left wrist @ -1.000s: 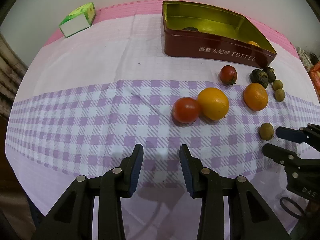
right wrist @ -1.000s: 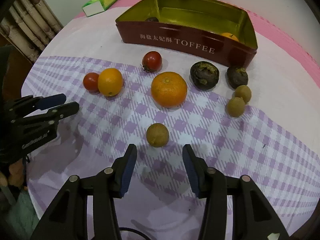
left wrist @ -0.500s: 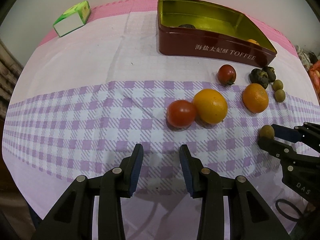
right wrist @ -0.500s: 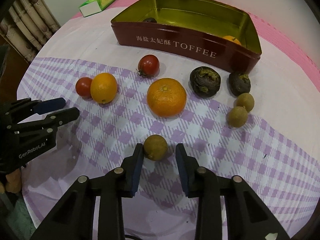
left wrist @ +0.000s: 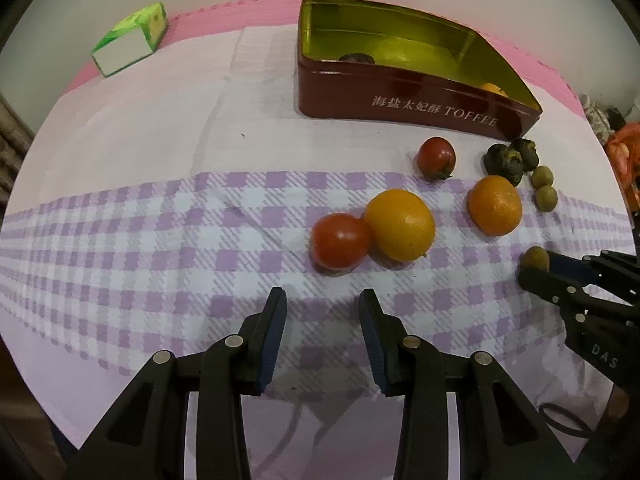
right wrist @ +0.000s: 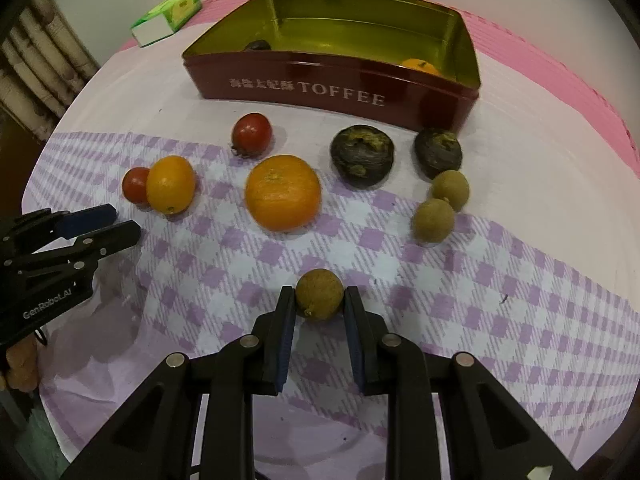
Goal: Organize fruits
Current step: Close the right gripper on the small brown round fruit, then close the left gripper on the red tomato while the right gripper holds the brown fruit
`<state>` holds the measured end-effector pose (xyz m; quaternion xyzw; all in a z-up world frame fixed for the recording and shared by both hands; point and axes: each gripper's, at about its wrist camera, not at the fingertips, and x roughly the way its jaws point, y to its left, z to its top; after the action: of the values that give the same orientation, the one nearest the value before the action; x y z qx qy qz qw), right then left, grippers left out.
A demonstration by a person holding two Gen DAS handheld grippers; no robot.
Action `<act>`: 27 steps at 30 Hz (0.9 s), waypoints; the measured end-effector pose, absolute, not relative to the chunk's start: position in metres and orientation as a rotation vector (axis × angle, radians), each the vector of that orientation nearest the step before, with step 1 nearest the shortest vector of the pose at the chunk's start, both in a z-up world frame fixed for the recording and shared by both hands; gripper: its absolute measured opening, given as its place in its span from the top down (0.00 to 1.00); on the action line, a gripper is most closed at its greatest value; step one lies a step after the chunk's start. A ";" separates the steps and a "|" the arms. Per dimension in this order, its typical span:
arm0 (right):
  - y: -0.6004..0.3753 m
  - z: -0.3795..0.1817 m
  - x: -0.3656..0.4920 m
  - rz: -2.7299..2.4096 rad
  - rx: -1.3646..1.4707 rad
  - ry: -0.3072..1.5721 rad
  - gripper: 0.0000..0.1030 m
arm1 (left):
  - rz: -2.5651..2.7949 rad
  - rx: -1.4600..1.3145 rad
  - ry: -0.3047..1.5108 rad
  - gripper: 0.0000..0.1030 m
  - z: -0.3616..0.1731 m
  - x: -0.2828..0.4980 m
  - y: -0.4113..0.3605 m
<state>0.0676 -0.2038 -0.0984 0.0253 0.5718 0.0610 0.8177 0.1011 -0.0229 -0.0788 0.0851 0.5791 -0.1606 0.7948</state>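
The table [right wrist: 560, 92] wears a pink cover and a white cloth [right wrist: 520, 240] with purple squares; at the back sit a red toffee tin [right wrist: 332, 88] and a green box [right wrist: 168, 16]; on the cloth lie two tomatoes [right wrist: 252, 133] [right wrist: 135, 184], two oranges [right wrist: 283, 192] [right wrist: 171, 184] — one touching a tomato — two dark wrinkly fruits [right wrist: 362, 155] [right wrist: 438, 152] and three small brown fruits [right wrist: 450, 189] [right wrist: 433, 220] [right wrist: 319, 294].

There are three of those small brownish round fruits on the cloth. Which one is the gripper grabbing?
The lone one nearest the camera, sitting between the right gripper fingers. The other two lie touching each other farther off to the right, near a dark wrinkled fruit.
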 end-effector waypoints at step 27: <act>-0.206 -0.096 0.065 0.129 0.056 1.215 0.78 | -0.335 0.176 1.213 0.62 -0.085 0.129 -0.057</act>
<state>0.0645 -0.2059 -0.0960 0.0264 0.5703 0.0606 0.8188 0.1289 -0.0572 -0.0848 0.0824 0.5666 -0.1564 0.8048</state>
